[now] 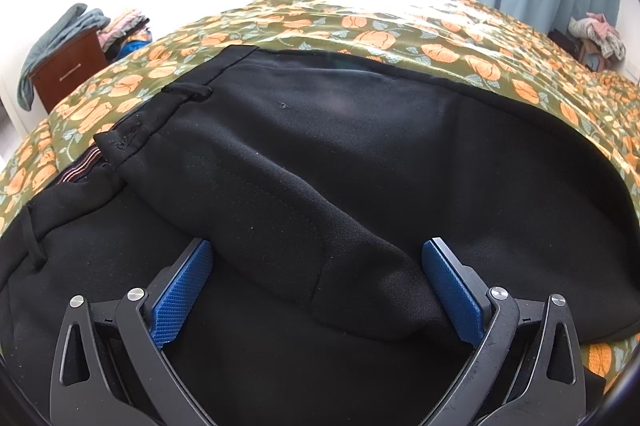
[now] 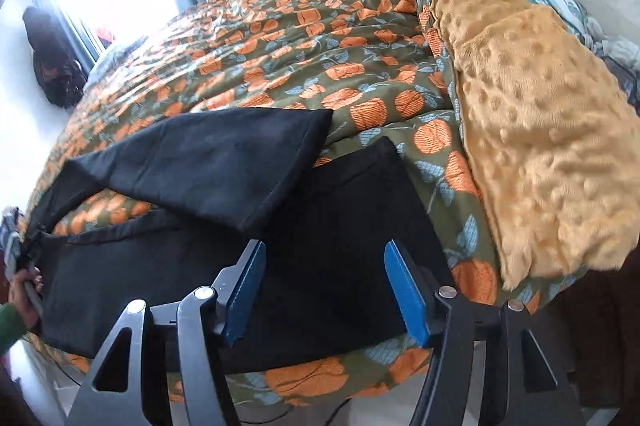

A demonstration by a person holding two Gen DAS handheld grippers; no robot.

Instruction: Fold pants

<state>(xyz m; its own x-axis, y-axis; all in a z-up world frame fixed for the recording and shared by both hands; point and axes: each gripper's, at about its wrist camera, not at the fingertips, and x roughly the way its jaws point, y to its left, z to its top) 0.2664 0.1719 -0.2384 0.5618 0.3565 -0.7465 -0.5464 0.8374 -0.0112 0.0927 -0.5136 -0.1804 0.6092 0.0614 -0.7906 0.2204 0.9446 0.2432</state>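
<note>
One pair of black pants [image 2: 320, 226] lies on a floral bedspread [image 2: 300, 45], one leg already flipped across the other, so folding looks early. Two grippers show: the left gripper [image 1: 318, 282] wide open straddling a fabric ridge near the waistband, ungripped; the right gripper [image 2: 324, 282] wide open, empty, over the leg ends; next, I judge, each must close on cloth

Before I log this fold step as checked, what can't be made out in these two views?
- Left wrist: the black fabric pants legs run off the right edge; hems unseen.
- Right wrist: the waistband is cut off at the left edge, by the person's hand.
- Both: the orange-flowered green bedspread under the pants is covered.
- Left wrist: window glare washes out the bed's far edge.
</note>
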